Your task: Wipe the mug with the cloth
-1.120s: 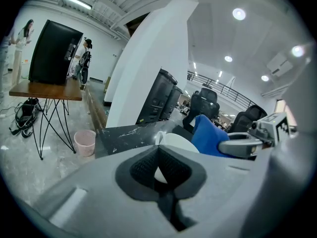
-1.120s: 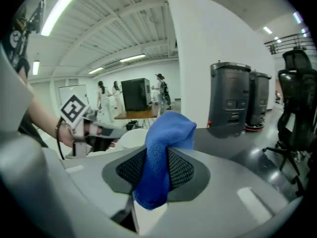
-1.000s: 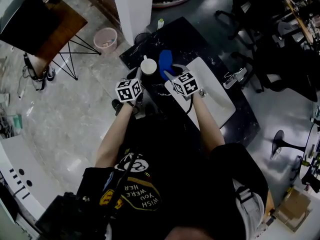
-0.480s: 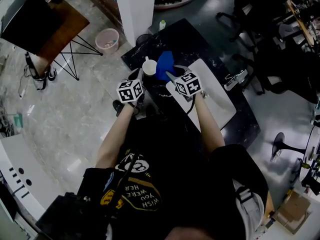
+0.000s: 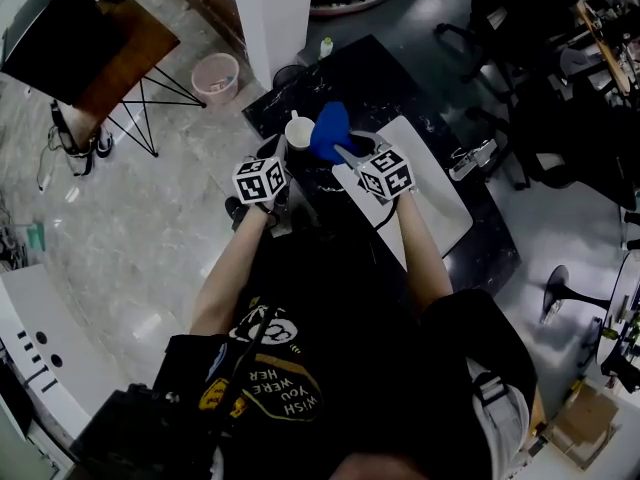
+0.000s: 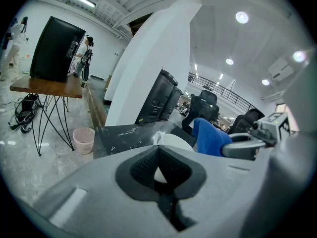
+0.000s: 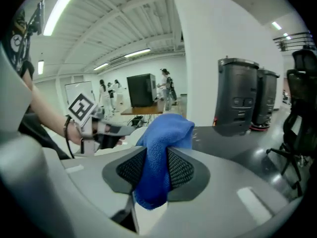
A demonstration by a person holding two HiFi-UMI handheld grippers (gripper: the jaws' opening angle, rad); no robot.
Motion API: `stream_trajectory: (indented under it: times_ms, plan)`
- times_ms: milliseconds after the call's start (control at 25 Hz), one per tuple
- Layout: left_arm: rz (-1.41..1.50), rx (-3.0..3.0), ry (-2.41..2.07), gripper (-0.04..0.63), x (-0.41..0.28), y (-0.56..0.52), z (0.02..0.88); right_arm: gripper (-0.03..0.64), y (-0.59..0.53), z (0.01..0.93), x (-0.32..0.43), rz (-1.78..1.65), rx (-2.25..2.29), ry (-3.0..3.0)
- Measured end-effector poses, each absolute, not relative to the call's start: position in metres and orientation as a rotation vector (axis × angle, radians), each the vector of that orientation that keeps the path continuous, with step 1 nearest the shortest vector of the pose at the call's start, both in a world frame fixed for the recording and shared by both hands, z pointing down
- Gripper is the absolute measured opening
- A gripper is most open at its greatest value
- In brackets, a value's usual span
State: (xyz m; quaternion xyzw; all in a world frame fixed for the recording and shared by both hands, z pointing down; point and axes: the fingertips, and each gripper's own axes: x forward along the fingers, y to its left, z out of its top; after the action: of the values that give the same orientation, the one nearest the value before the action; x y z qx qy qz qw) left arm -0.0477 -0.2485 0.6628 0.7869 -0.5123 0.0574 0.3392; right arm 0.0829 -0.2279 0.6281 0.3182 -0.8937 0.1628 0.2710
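The white mug (image 5: 299, 131) sits between the pads of the left hand-held gripper (image 6: 159, 166), which is clamped on its near wall. The open rim rises just past that gripper's tips. No view shows whether the mug's base rests on the table or hangs clear of it.

The blue cloth (image 5: 330, 129) is pinched in the right hand-held gripper (image 7: 157, 168), whose jaws are pressed onto it from both sides. A bunched fold stands up ahead of the pads, and a short tail hangs below them. The cloth lies just beside the mug on the side facing the right hand-held gripper. Whether the two touch cannot be told.

The two hand-held grippers point forward and slightly toward each other, near one another, each with its marker cube on top.

Beneath and ahead of them is the dark, marble-patterned table (image 5: 400, 83). A white mat (image 5: 440, 193) lies on it under the right hand-held gripper and the forearm behind it. A small bottle (image 5: 324, 47) stands at the table's far edge, well beyond the mug.

Ahead of the left hand-held gripper a white pillar (image 5: 268, 13) rises, with a pink waste bin (image 5: 216, 76) on the floor further to its left. Two black tower units (image 7: 237, 103) stand ahead of the right hand-held gripper.
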Motion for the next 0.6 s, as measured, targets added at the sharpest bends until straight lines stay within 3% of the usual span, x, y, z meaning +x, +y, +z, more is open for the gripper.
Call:
stream_trajectory:
  times_ms: [160, 440, 600]
  plan:
    - [0.142, 2.042, -1.338, 0.003, -0.048, -0.249, 0.664, 0.118, -0.25, 0.64, 0.093, 0.415, 0.946, -2.295]
    - [0.147, 2.036, -1.329, 0.003, -0.047, -0.251, 0.663, 0.118, -0.172, 0.652, 0.04, 0.329, 0.503, -2.374]
    - [0.14, 2.04, -1.327, 0.003, -0.048, -0.25, 0.662, 0.12, -0.23, 0.627, 0.079, 0.361, 0.834, -2.385]
